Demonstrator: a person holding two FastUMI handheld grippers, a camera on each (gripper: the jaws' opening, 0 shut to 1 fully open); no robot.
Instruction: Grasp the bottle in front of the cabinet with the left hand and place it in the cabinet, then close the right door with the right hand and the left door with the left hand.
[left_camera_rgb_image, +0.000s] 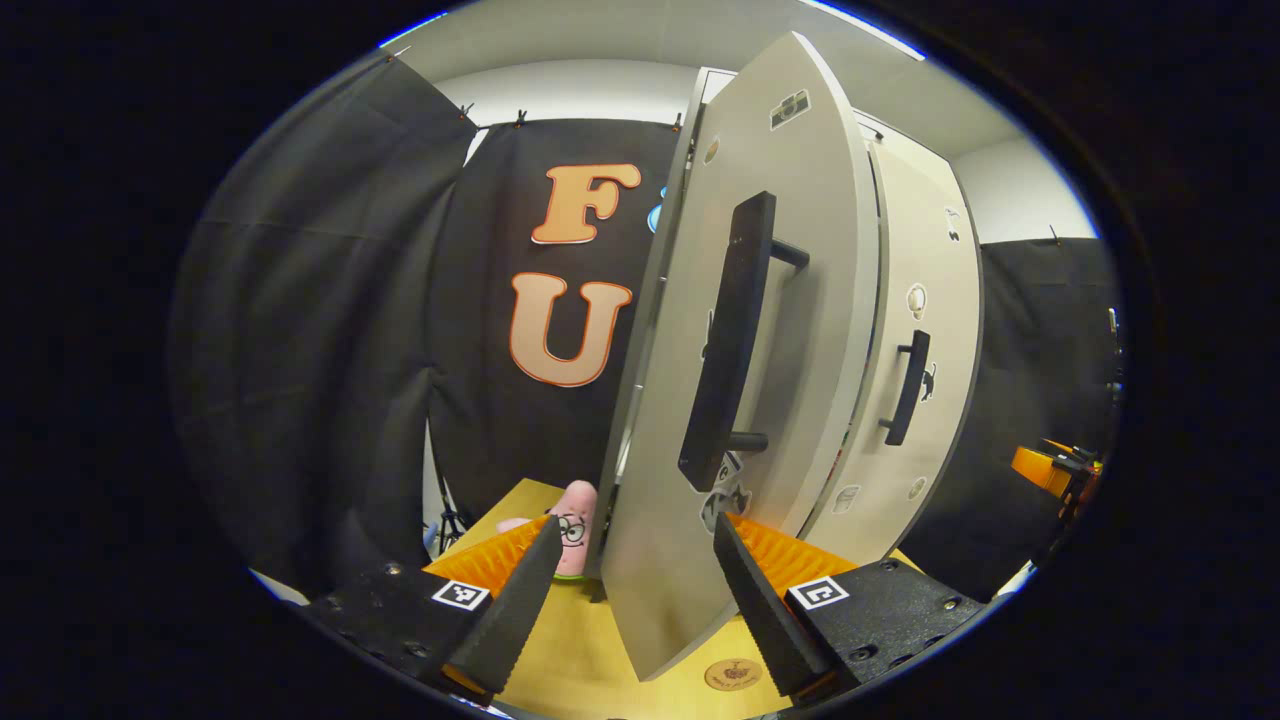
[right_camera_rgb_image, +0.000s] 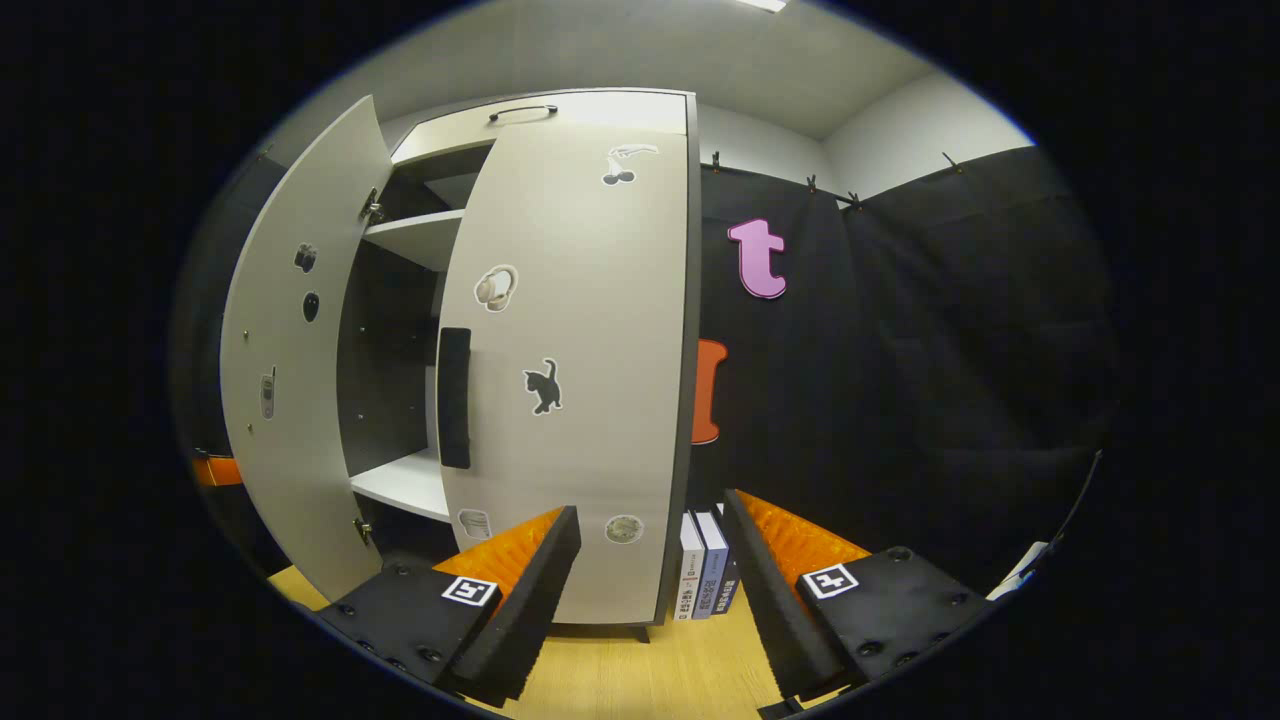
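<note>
The cabinet's left door (left_camera_rgb_image: 790, 300) stands partly open, close in front of my left gripper (left_camera_rgb_image: 636, 524). The gripper is open, and the door's lower edge sits between its fingers without either pad pressing on it. The door's long black handle (left_camera_rgb_image: 728, 340) rises just above the fingertips. In the right gripper view the right door (right_camera_rgb_image: 580, 380) lies shut against the cabinet, with its black handle (right_camera_rgb_image: 454, 398) at its left edge. My right gripper (right_camera_rgb_image: 650, 505) is open and empty a short way in front of that door. The left door (right_camera_rgb_image: 290, 400) swings outward there. Between the doors, white shelves (right_camera_rgb_image: 400, 485) and a dark interior show.
A pink plush toy (left_camera_rgb_image: 578, 520) sits on the wooden table (left_camera_rgb_image: 590, 650) left of the door. Two upright books (right_camera_rgb_image: 700, 565) stand right of the cabinet. An orange part of the other gripper (left_camera_rgb_image: 1045, 465) shows far right. Black cloth walls surround the booth.
</note>
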